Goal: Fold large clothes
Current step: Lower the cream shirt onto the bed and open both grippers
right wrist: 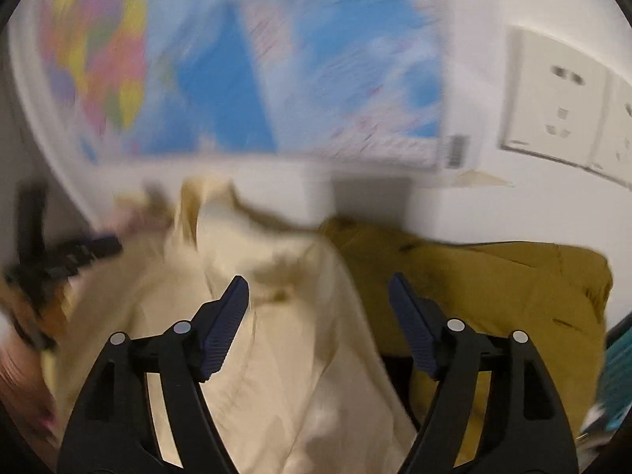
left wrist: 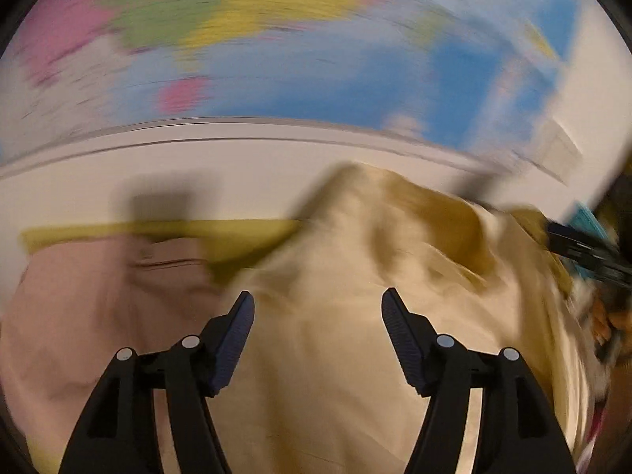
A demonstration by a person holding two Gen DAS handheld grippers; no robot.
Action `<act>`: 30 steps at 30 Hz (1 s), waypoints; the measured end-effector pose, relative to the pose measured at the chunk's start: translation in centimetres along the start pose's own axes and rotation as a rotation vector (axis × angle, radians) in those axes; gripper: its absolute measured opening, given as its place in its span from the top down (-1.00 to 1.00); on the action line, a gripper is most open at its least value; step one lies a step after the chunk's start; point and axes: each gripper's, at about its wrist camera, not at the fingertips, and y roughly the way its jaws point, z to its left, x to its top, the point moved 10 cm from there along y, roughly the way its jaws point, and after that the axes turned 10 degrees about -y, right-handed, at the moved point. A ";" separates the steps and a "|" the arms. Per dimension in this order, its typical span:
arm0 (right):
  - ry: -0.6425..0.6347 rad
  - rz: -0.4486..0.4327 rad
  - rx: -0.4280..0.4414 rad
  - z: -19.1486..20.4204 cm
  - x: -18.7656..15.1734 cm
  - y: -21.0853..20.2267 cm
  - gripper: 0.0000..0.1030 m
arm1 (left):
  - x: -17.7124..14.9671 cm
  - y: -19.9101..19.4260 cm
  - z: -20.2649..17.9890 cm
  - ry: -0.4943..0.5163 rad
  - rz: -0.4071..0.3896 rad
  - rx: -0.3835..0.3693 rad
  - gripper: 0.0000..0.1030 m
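Cream garment heaped under two parted grippers

The left gripper (left wrist: 318,300) stands with jaws apart, empty, above the cream garment (left wrist: 335,355); the right gripper (right wrist: 318,288) likewise spread over its fold, a mustard garment (right wrist: 493,288) just beside.

A colourful wall map (right wrist: 252,71) fills the upper part of my right view (blurred, so I can't read its print), with what looks like a barcode label (right wrist: 456,151) at its lower right corner. A white wall socket (right wrist: 561,98) sits at upper right.
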 end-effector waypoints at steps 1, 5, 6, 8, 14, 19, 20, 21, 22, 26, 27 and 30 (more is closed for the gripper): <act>-0.020 0.050 -0.014 0.5 -0.8 1.1 -0.32 | -0.5 0.5 -0.9 0.032 0.013 -0.002 -0.26; 0.069 0.127 0.019 -0.9 -2.0 4.1 0.89 | -2.6 3.5 -3.4 0.088 0.093 -0.020 -0.25; 0.140 0.098 0.034 -2.3 -1.8 4.1 0.90 | -2.7 3.9 -3.8 0.082 0.095 -0.034 -0.24; 0.239 0.077 0.084 -4.2 -1.8 4.3 0.91 | -2.5 3.8 -4.5 0.086 0.090 -0.066 -0.24; 0.202 0.049 -0.031 -5.7 -3.1 -0.5 -0.20 | -2.4 0.4 -5.0 0.140 0.006 -0.063 -0.30; 0.056 -0.022 -0.056 -1.3 -5.3 -9.2 -0.51 | -3.8 -4.2 -3.9 0.187 -0.083 -0.057 -0.44; 0.022 -0.016 -0.049 0.3 -6.8 -10.7 -0.52 | -4.4 -4.8 -4.0 0.197 -0.096 -0.049 -0.45; -0.010 -0.009 -0.059 1.3 -7.8 -11.6 -0.60 | -5.0 -5.6 -3.8 0.205 -0.108 -0.038 -0.46; -0.033 -0.002 -0.067 2.1 -9.1 -12.3 -0.65 | -5.7 -6.4 -3.6 0.215 -0.118 -0.025 -0.47; -0.066 0.010 -0.025 5.6 -14.5 -14.3 -0.72 | -10.6 -9.5 -2.2 0.245 -0.121 0.024 -0.58; -0.058 0.002 0.000 6.5 -15.4 -14.4 -0.72 | -12.0 -9.9 -2.0 0.257 -0.109 0.040 -0.58; -0.038 -0.021 0.038 8.0 -17.0 -14.2 -0.74 | -16.2 -10.7 -1.5 0.305 -0.067 0.098 -0.58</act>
